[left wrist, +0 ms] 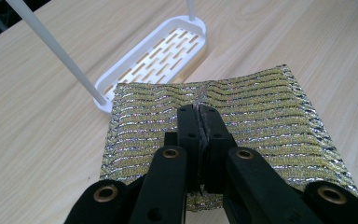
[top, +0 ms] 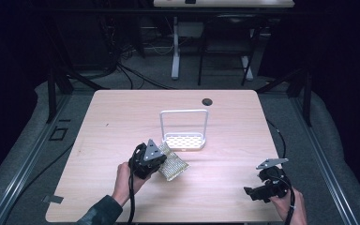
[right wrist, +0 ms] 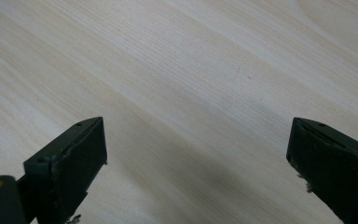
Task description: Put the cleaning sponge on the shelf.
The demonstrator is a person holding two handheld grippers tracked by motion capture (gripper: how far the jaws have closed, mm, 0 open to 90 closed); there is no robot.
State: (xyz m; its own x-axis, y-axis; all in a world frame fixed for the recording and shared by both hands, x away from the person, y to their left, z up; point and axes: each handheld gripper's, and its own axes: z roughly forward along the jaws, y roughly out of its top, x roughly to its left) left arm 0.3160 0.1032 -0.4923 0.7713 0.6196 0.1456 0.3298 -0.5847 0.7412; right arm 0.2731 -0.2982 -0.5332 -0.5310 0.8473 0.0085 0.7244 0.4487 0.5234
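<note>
My left gripper (left wrist: 199,112) pinches the glittery scouring pad (left wrist: 242,116) just short of the white rack (left wrist: 135,65); right gripper (right wrist: 196,154), jaws spread, sits well off.

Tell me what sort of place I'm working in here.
Probably a lab or recording studio, not a home: a bare wooden table ringed by dark curtains, loose cables on the floor behind it, and a second desk beyond.

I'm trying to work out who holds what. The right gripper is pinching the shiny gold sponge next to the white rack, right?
Not quite. The left gripper is the one pinching the shiny gold sponge next to the white rack; the left gripper view shows its fingers closed on it. The right gripper is open over bare table, holding nothing.
</note>
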